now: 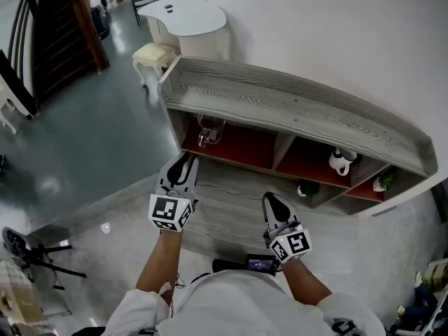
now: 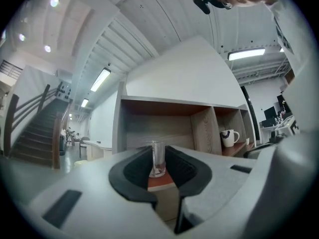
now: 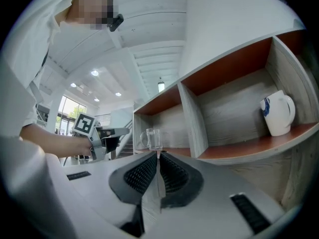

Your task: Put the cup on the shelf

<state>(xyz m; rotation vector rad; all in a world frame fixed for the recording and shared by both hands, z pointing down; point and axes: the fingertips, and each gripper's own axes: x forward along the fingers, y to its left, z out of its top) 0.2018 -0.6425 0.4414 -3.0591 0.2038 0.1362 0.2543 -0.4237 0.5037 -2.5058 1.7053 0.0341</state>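
A clear glass cup (image 1: 205, 133) stands upright on the red board of the shelf's (image 1: 294, 107) left compartment. In the left gripper view the cup (image 2: 157, 159) shows through the gap between the jaws, a little beyond them and untouched. My left gripper (image 1: 186, 158) is open just in front of that compartment, with the same open gap in its own view (image 2: 158, 153). My right gripper (image 1: 270, 198) hangs lower, before the middle of the shelf, shut with nothing in it (image 3: 157, 156). The right gripper view shows the cup (image 3: 152, 139) from the side.
A white jug (image 1: 340, 162) sits in the middle compartment, and a small plant (image 1: 383, 182) in the right one. A dark item (image 1: 306, 189) lies in a lower compartment. A white table (image 1: 187, 16) and a stool (image 1: 152, 54) stand behind the shelf's left end.
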